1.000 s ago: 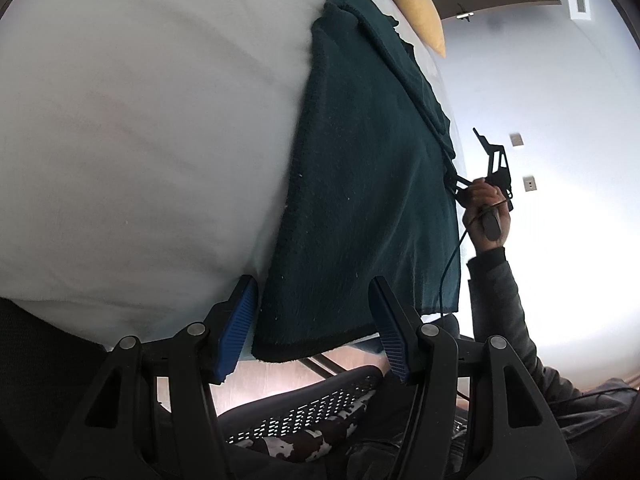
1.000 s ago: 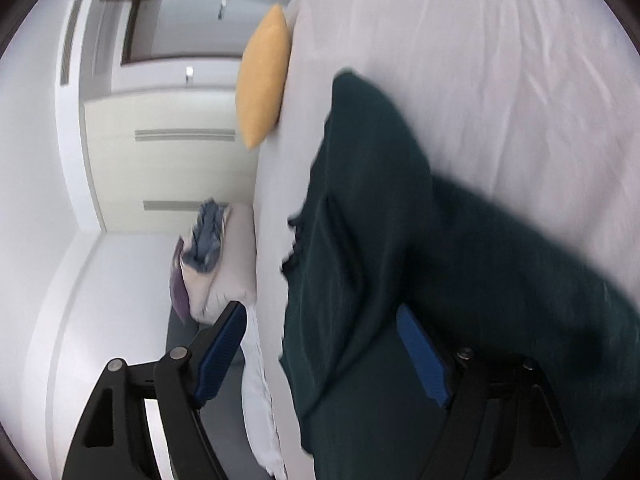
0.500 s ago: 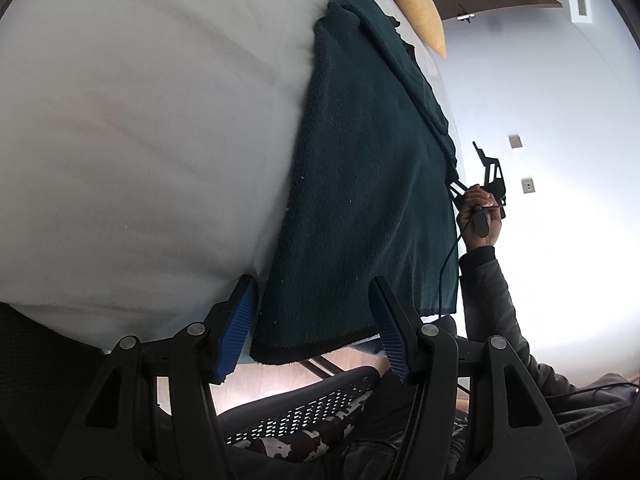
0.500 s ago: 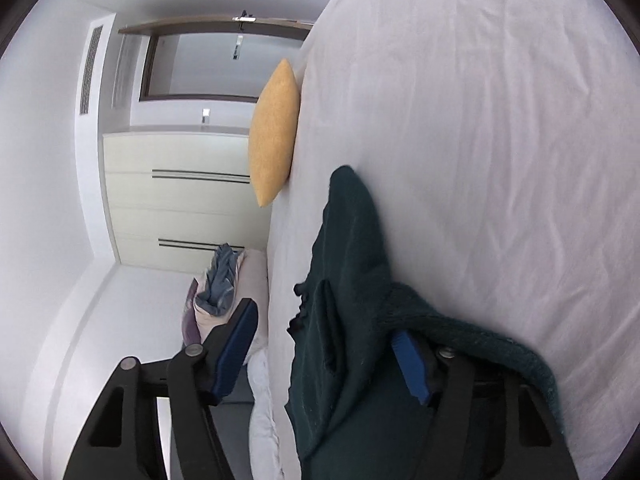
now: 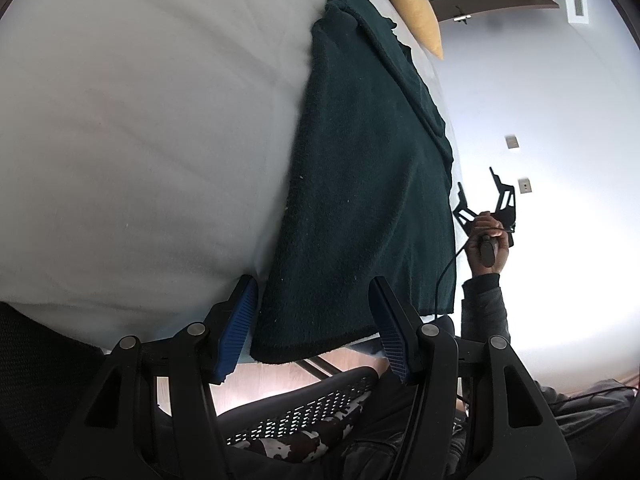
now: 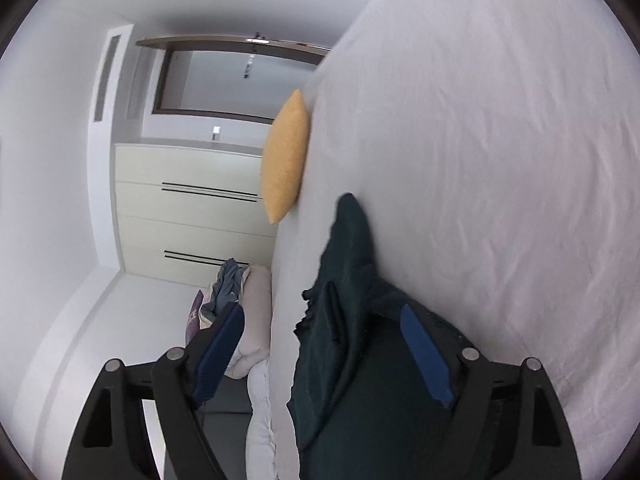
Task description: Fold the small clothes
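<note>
The dark green garment lies flat along the edge of the white bed. The left gripper has its jaws released around the hem. The right gripper is opening, its jaws touching no cloth.

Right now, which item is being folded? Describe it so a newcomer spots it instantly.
Start at the big white bed. Along its edge lies a dark green fuzzy garment, stretched flat from near the yellow cushion toward the camera. It is the only dark cloth on the white sheet; the cushion is yellow and plump.
</note>
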